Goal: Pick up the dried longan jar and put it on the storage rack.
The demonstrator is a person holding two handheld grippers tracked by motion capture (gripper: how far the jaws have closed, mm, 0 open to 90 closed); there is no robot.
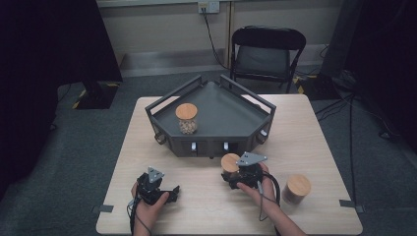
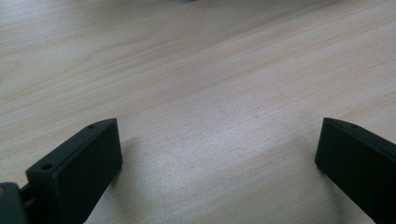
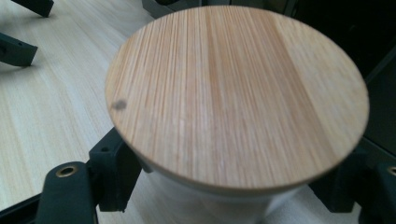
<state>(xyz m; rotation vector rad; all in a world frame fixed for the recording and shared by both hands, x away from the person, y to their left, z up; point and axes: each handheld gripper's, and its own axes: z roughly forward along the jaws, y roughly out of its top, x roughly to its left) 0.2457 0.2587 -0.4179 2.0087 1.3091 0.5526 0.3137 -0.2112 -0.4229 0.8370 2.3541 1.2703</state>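
Wooden table [image 1: 206, 196] — right gripper [image 1: 239, 177] clamps unlabelled jar [image 3: 233, 93].

Can't see much of the jar [image 3: 233, 93] in the right gripper view, since its wooden lid [image 3: 233, 84] covers nearly all the glass and the bit below it is blurry, so no idea what's inside. The right gripper [image 3: 224, 186] has both jaws cut off by the bottom edge and partly tucked under that lid. From above, the hand [image 1: 253, 189] covers most of the gripper body. In the left gripper view the left gripper [image 2: 217, 154] jaws run off the frame too.
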